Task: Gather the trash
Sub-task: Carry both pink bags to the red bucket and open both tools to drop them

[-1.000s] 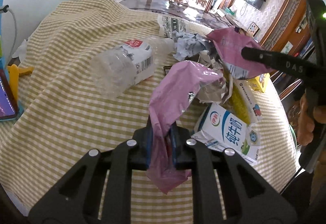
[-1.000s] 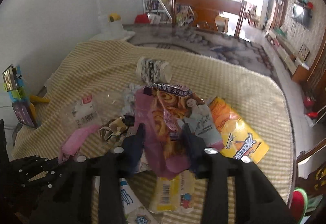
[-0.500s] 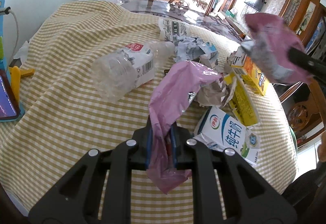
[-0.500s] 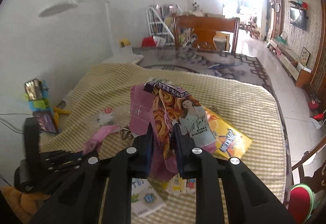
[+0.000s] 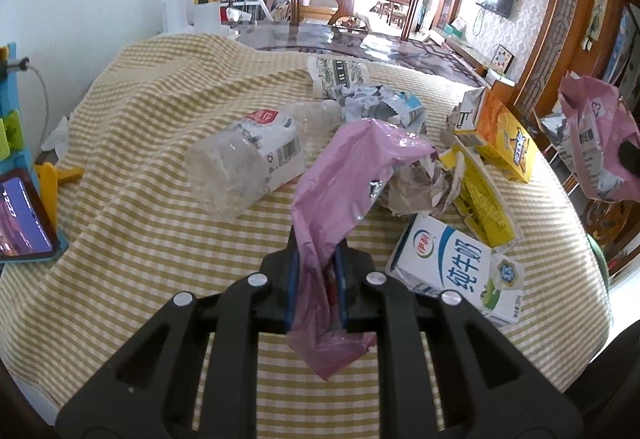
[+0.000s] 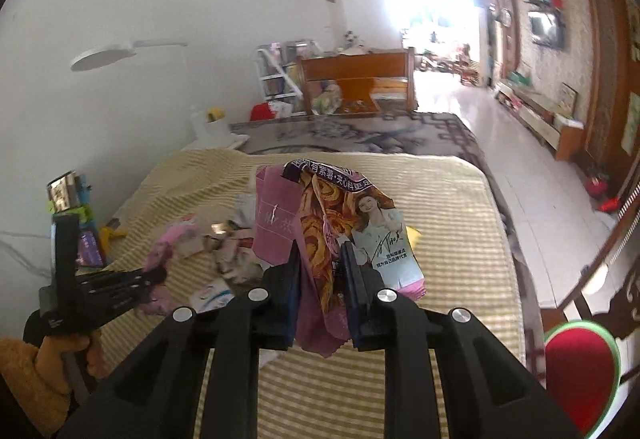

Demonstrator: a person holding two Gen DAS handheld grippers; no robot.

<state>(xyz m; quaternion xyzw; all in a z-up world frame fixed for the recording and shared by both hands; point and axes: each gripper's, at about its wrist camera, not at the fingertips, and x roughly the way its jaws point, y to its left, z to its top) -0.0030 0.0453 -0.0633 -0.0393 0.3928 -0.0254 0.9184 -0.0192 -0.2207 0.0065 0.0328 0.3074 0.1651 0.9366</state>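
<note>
My left gripper (image 5: 316, 279) is shut on a pink plastic bag (image 5: 344, 175) just above the checked tablecloth (image 5: 132, 239). My right gripper (image 6: 322, 279) is shut on a purple snack wrapper (image 6: 340, 223) printed with a woman's picture, lifted high above the table; the wrapper also shows in the left wrist view (image 5: 592, 143) at the right edge. Trash lies on the cloth: a clear plastic bottle (image 5: 244, 159), a white milk carton (image 5: 456, 271), a yellow carton (image 5: 480, 195), an orange box (image 5: 500, 131), crumpled paper (image 5: 380, 103) and a printed paper cup (image 5: 336, 75).
A phone (image 5: 22, 219) on a blue stand sits at the table's left edge with a yellow clip (image 5: 56, 179). A white lamp (image 6: 120, 51) stands at the far left corner. A red and green bin (image 6: 580, 363) sits on the floor right of the table.
My right gripper closed on the snack wrapper and lifted it up and away to the right of the pile. My left gripper stayed put, still holding the pink bag.
</note>
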